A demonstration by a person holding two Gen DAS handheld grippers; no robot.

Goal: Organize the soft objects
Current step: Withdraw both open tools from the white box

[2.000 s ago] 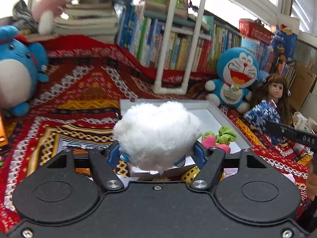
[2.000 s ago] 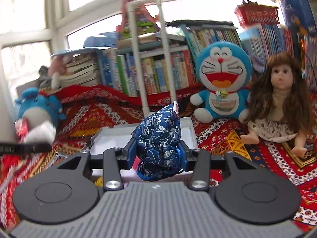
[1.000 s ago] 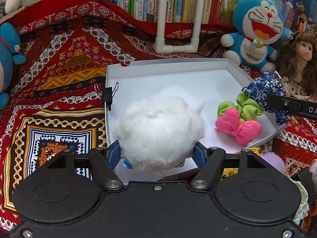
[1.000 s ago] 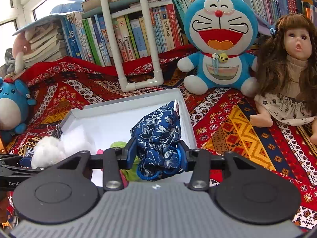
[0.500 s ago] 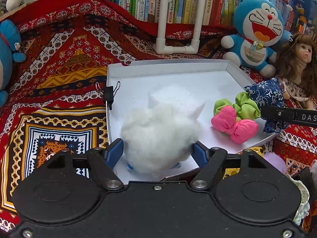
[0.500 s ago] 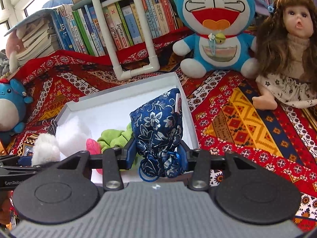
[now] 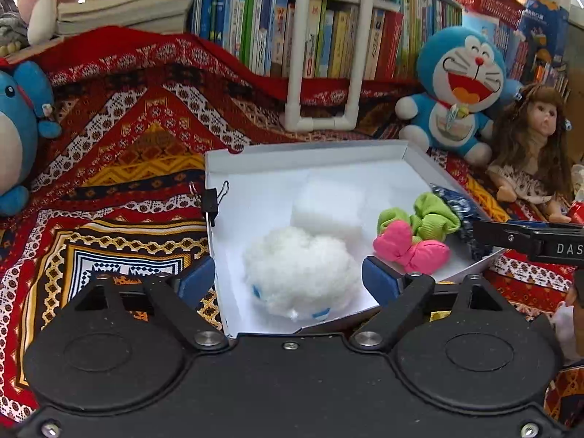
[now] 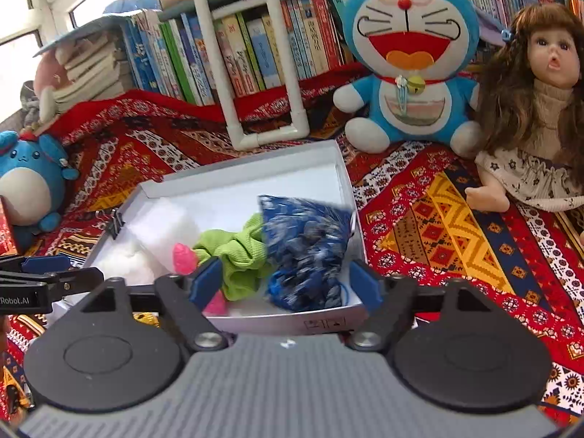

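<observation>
Both jaws are opening. The left hand-held gripper (image 7: 288, 279) stands wide around the white fluffy ball (image 7: 297, 268) lying in the white box (image 7: 303, 153), pads clear. The right hand-held gripper (image 8: 283, 281) brackets the blurred blue floral pouch (image 8: 306, 248) beside the green scrunchie (image 8: 239, 255), untouched.

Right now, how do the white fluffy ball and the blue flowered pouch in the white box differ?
The fluffy ball is plain white and rounded; the flowered pouch is dark blue, patterned and crumpled, with a cord. The ball lies at the box's left front, sharp in view; the pouch is by the right wall, blurred. Both sit in the box between opening jaws, untouched by the pads.
</observation>
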